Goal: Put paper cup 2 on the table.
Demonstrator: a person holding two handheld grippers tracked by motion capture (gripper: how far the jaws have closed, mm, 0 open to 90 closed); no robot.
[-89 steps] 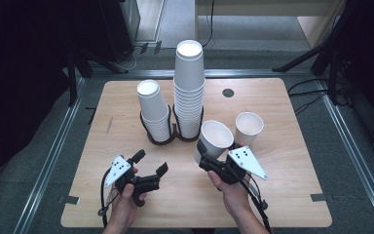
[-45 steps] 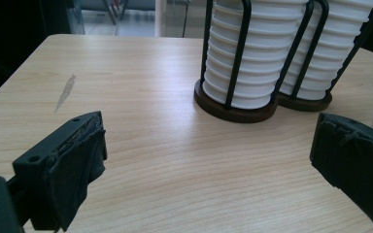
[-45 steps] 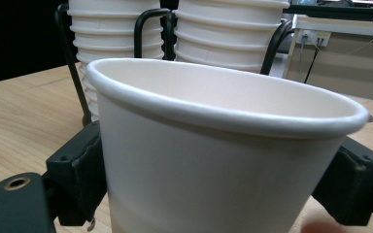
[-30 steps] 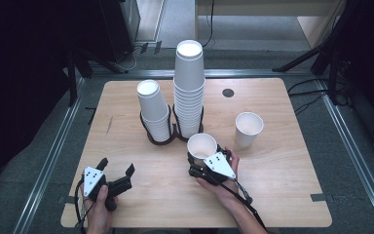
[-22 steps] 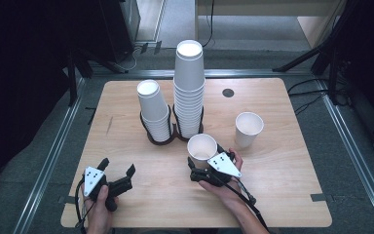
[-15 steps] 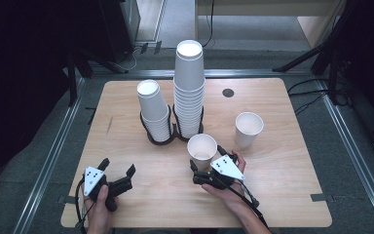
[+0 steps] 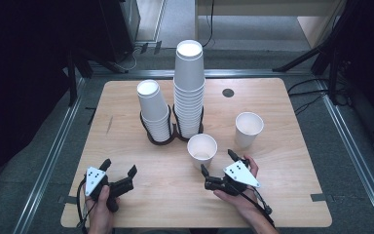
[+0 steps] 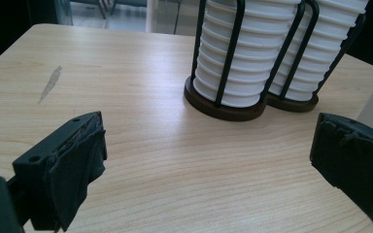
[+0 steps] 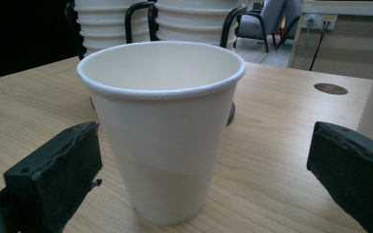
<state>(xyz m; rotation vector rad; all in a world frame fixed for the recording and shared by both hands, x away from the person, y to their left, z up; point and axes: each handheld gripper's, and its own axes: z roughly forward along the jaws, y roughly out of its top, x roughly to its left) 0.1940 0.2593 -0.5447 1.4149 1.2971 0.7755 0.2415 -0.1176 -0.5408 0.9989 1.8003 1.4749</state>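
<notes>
Now we see a single white paper cup (image 7: 202, 151) standing upright on the wooden table (image 7: 292, 195), just below centre in the high view and immediately in front of the black rack (image 7: 161, 139) that holds two tall cup stacks (image 7: 190, 87). Our right gripper (image 7: 219, 168) sits at the lower right of that frame with its jaws spread wide; in the right gripper view the cup (image 9: 162, 131) stands between the two black jaws, touching neither. Our left gripper (image 7: 119, 174) rests at the lower left, jaws likewise spread and empty, pointing toward the rack base (image 8: 226, 104) in its own view. A second loose cup (image 7: 248, 129) stands apart at centre right. We judge the near cup to be very light and thin-walled, so it would tip or skid from a slight nudge and buckle under a hard squeeze. Its rolled rim looks like the stiffest part, so we would take it across the upper wall just under the rim, closing gently and evenly from both sides.
</notes>
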